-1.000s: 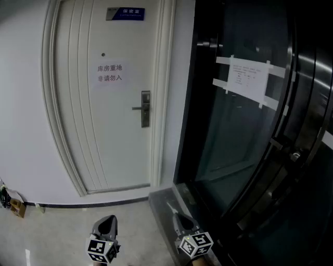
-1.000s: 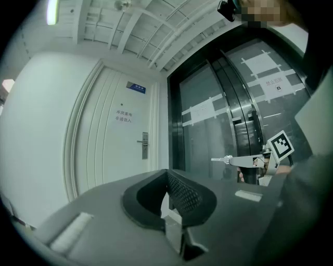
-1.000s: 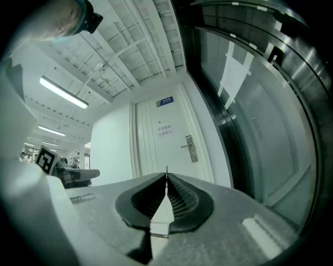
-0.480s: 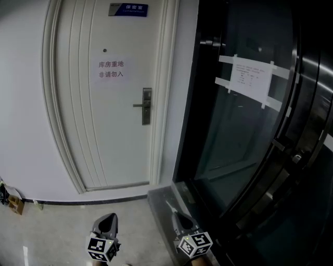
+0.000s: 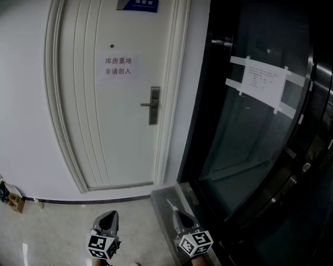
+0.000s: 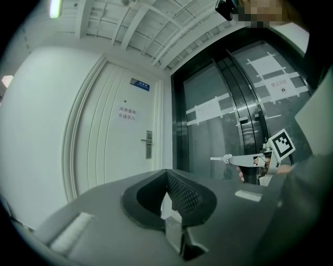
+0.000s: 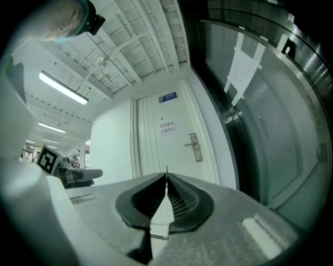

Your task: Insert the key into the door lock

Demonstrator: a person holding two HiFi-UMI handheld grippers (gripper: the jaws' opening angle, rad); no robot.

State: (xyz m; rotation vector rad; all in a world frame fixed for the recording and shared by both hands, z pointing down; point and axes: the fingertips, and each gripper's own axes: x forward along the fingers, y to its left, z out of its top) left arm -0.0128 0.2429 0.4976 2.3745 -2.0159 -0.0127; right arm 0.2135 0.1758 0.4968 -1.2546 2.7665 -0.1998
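A white door (image 5: 104,130) stands ahead, with a metal lock plate (image 5: 154,105) and lever handle (image 5: 146,104) on its right edge. The lock plate (image 7: 195,148) lies well beyond my right gripper (image 7: 166,174), which is shut on a thin key (image 7: 166,170) poking out past its tips. From the left gripper view the key (image 6: 220,158) points level towards the door. My left gripper (image 6: 167,171) has its jaws together with nothing in them. Both the left gripper (image 5: 107,221) and the right gripper (image 5: 179,218) sit low in the head view, far short of the door.
A dark glass door (image 5: 244,130) with a taped paper notice (image 5: 264,81) fills the right side. A printed sign (image 5: 118,67) and a blue plate (image 5: 139,4) are on the white door. A small box (image 5: 15,203) sits on the floor by the left wall.
The door and lock have slid rightward in the head view, while both grippers keep their place at the bottom. The right gripper stays shut on the key.
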